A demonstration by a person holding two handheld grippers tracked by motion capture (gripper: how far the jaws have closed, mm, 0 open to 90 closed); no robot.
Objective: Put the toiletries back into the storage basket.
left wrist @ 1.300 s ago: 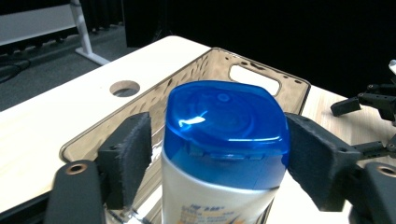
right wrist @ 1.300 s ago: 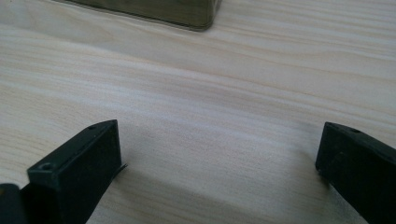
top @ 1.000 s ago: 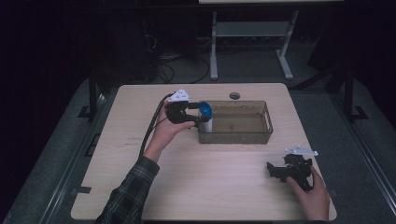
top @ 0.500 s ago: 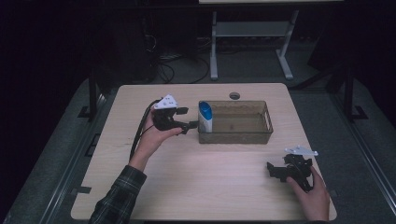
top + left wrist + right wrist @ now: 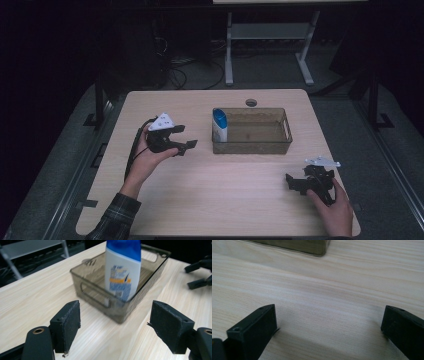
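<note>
One table [image 5: 200,200] mid-frame; bin [image 5: 260,145] upper centre, bottle [image 5: 219,125] upright in its left end. We judge placing done. Left gripper [image 5: 186,137] wide open, empty, left of bin; right gripper [image 5: 295,181] open, empty, lower right. Next: we pull clear.

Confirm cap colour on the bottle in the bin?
Blue cap on a white bottle; clearest in the left gripper view.

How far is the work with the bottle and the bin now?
Done: the bottle stands upright inside the bin, at its left end. In hand: nothing; the left gripper is open beside the bin, and the right gripper rests open on the table. Nothing visible remains.
</note>
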